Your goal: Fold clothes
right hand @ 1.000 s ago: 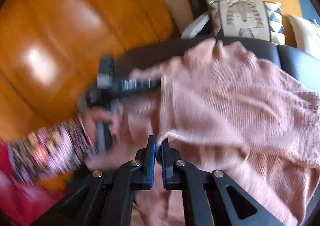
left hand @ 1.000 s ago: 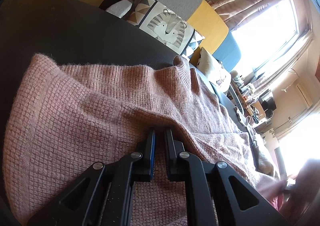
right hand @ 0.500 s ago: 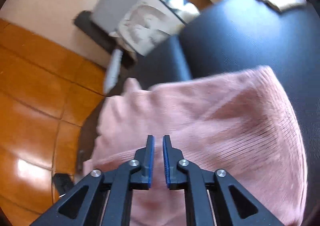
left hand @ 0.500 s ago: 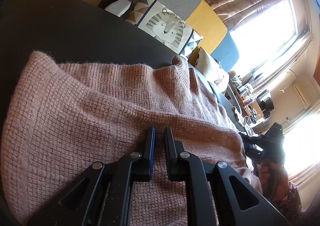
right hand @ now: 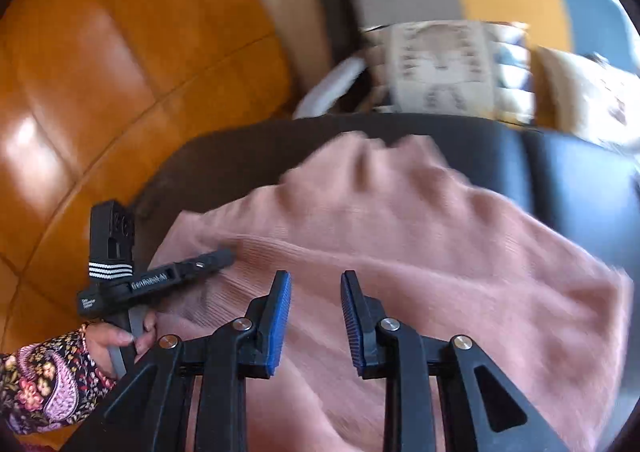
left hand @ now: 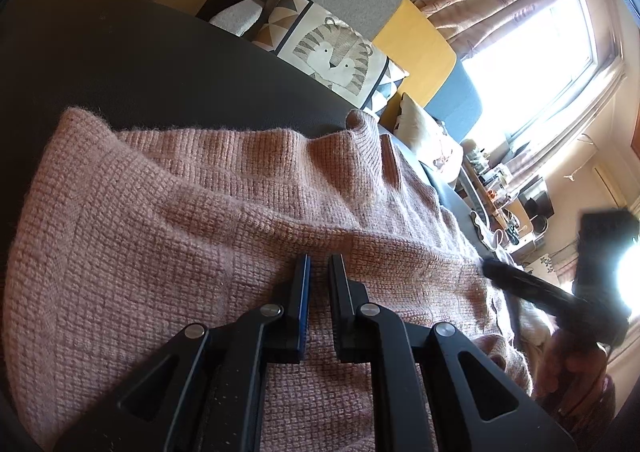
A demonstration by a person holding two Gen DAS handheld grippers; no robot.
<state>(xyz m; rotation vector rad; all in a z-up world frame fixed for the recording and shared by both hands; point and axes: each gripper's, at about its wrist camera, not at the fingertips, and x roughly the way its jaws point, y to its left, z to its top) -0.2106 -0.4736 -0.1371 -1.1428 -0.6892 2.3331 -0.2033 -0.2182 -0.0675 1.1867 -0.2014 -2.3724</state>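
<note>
While the left tool (left hand: 319, 264) pinches the pink sweater (left hand: 168, 236), the right tool (right hand: 316, 284) hovers spread.

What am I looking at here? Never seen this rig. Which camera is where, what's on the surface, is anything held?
There is no robot arm. A person holds a handheld two-finger gripper in each hand, and each gripper carries a fisheye camera looking forward along its fingers.

The left wrist view shows the left gripper low over a pink knitted sweater spread on a dark padded surface. Its jaws are nearly together, with knit visible in the narrow gap; whether they pinch it cannot be told.

The right wrist view, which is motion-blurred, shows the right gripper with its blue pads clearly apart above the same sweater, holding nothing. At its left you see the other gripper gripped by a hand in a floral sleeve.

Behind are a tiger-print cushion and a bright window.
</note>
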